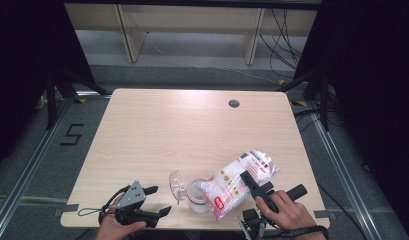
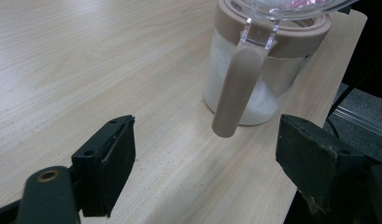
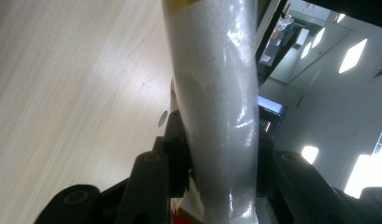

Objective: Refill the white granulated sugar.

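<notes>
A pale wooden table (image 1: 192,130) stands on a grey floor, with dark curtains at both sides and a light shelf unit (image 1: 192,30) behind it. A small round cable hole (image 1: 234,103) sits near the table's far edge.

Close to the near edge stands a clear jar (image 1: 197,196) with a tan collar, partly filled with white grains. Its clear lid (image 1: 178,185) is flipped open and stands up on the jar's left side. In the left gripper view a tan clasp (image 2: 236,91) hangs down from the collar against the jar's wall.

The right gripper (image 1: 256,186) holds a white plastic bag (image 1: 239,181) with red print, its fingers closed on the bag's upper part. The bag is tilted, its lower end at the jar's mouth and its upper end up and to the right. In the right gripper view the bag's grainy white body rises between the two fingers.

The left gripper (image 1: 159,201) rests low at the table's near left corner, just left of the jar, its fingers spread wide and holding nothing. The jar stands ahead of the fingers, apart from them.
</notes>
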